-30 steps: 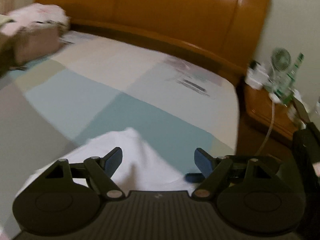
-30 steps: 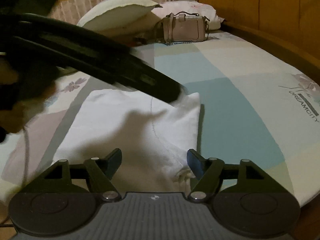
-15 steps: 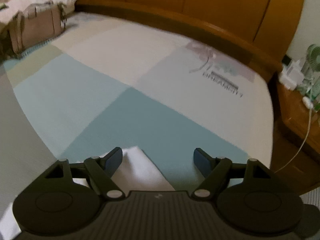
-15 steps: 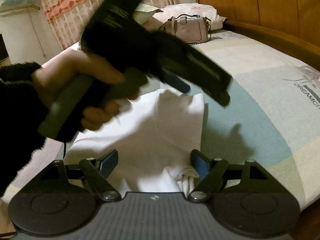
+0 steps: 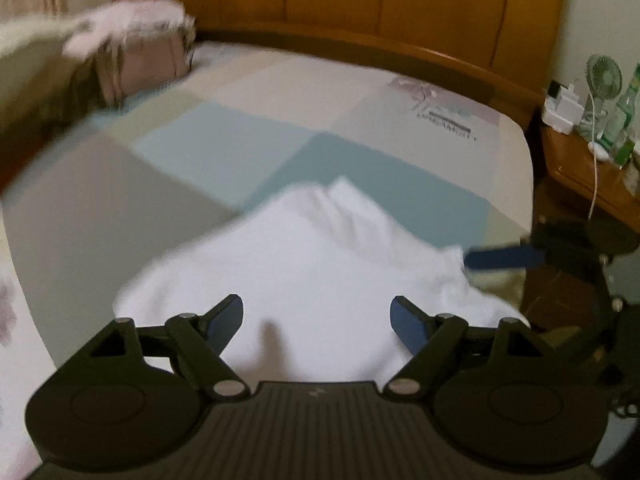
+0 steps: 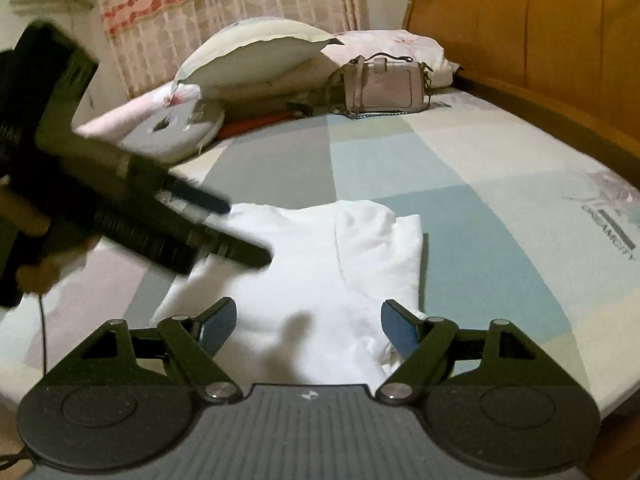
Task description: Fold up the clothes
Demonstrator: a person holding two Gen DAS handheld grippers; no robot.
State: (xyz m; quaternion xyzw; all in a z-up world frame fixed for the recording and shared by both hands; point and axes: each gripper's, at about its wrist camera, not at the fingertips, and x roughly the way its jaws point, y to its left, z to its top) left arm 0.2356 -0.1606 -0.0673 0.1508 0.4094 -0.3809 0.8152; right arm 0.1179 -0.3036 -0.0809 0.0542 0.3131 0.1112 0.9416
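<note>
The soft, light white cotton garment (image 6: 320, 264) lies partly folded near the bed's (image 6: 460, 168) front edge — both grippers (image 5: 318, 316) (image 6: 308, 316) gape wide, empty — best pinched at a doubled edge.

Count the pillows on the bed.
2. A pale pillow is propped at the far end near the curtain; a floral pillow lies beside it, behind the handbag, by the headboard. More may be hidden behind them.

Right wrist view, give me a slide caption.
Open right gripper over a folded white garment on the bed.
</note>
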